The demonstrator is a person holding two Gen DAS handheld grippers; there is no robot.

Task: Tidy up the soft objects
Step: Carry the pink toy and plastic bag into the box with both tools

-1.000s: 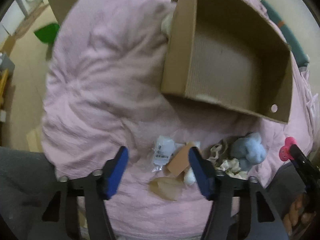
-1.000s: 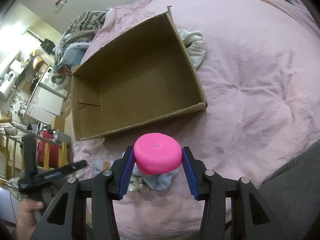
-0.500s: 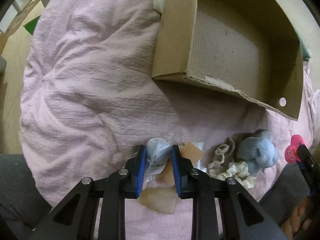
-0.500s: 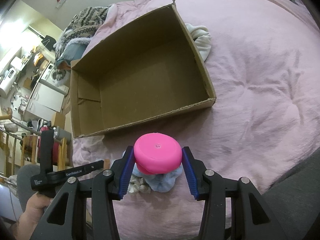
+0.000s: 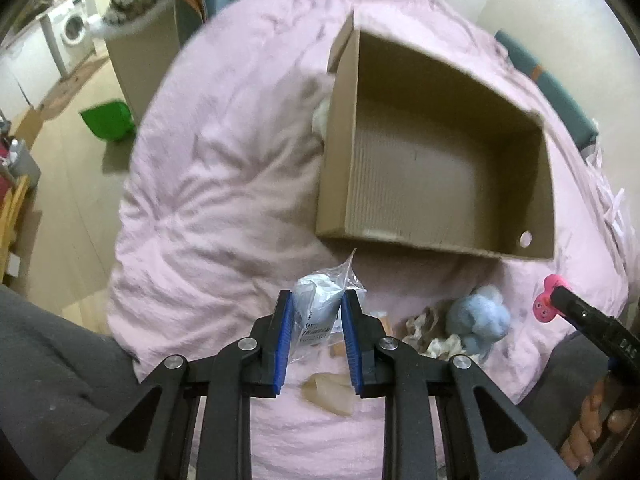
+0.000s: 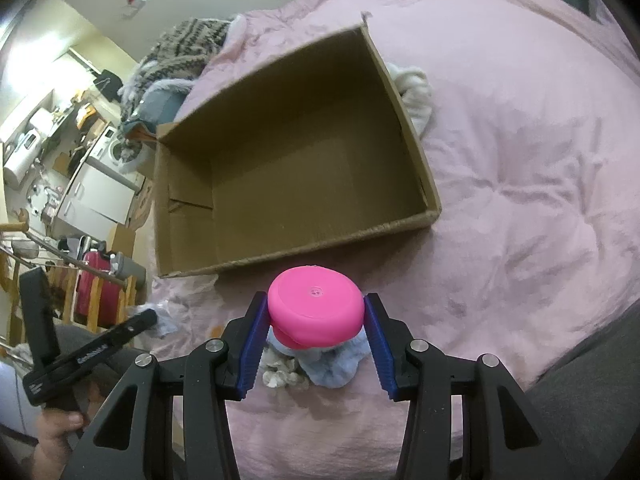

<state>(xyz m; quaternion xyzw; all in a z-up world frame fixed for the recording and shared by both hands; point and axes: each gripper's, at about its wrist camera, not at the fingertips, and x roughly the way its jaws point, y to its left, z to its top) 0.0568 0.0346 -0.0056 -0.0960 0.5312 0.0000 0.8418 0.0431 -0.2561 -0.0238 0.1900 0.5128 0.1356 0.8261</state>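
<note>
Left gripper (image 5: 316,330) fingers clench a crinkly, slippery bag (image 5: 320,306) mid-body; right gripper (image 6: 316,330) grips the squashy pink toy (image 6: 316,308) across its sides; both look light

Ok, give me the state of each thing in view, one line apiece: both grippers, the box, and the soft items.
Left gripper: shut on the clear plastic bag, lifted off the pink blanket.
Right gripper: shut on the pink round squishy toy.
Brown cardboard box: open-topped, empty.
Light blue plush toy: lying on the blanket.
Cream crumpled cloth: beside the plush.
Beige soft piece: loose on the blanket.
</note>
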